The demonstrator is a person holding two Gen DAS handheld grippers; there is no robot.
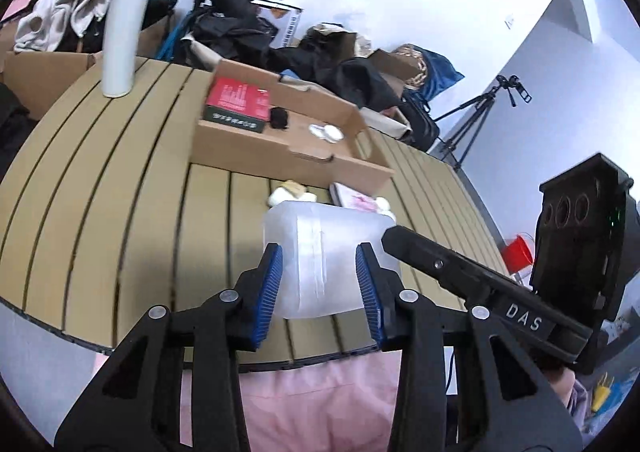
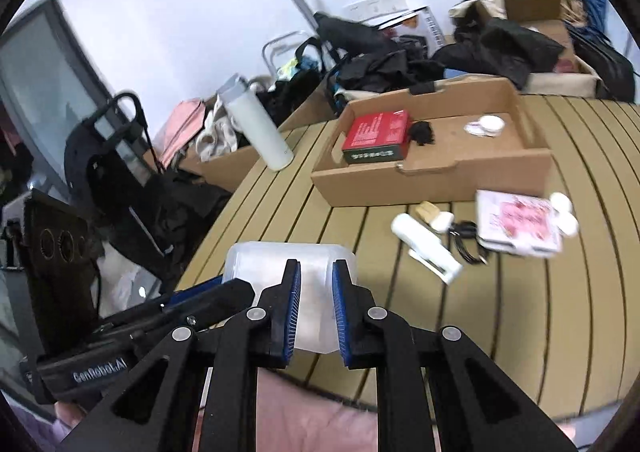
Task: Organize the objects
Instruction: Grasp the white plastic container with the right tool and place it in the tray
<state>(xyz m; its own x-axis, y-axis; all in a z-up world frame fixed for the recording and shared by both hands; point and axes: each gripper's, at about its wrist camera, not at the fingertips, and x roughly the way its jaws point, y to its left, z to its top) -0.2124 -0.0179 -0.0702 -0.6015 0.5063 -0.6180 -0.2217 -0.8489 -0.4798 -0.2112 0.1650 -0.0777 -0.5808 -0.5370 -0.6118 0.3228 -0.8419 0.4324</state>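
A translucent plastic container hangs just above the near edge of the slatted table. My left gripper is shut on it, its blue pads pressing on two opposite walls. The right gripper is shut on another part of the same container, pinching its wall from the near side. In the left wrist view the right gripper's black finger reaches the container from the right. In the right wrist view the left gripper's body comes in from the left.
A cardboard tray at mid table holds a red box, a black lump and white discs. In front of it lie a white stapler-like tool, a black cable and a pink booklet. A white bottle stands far left. Cluttered boxes lie behind.
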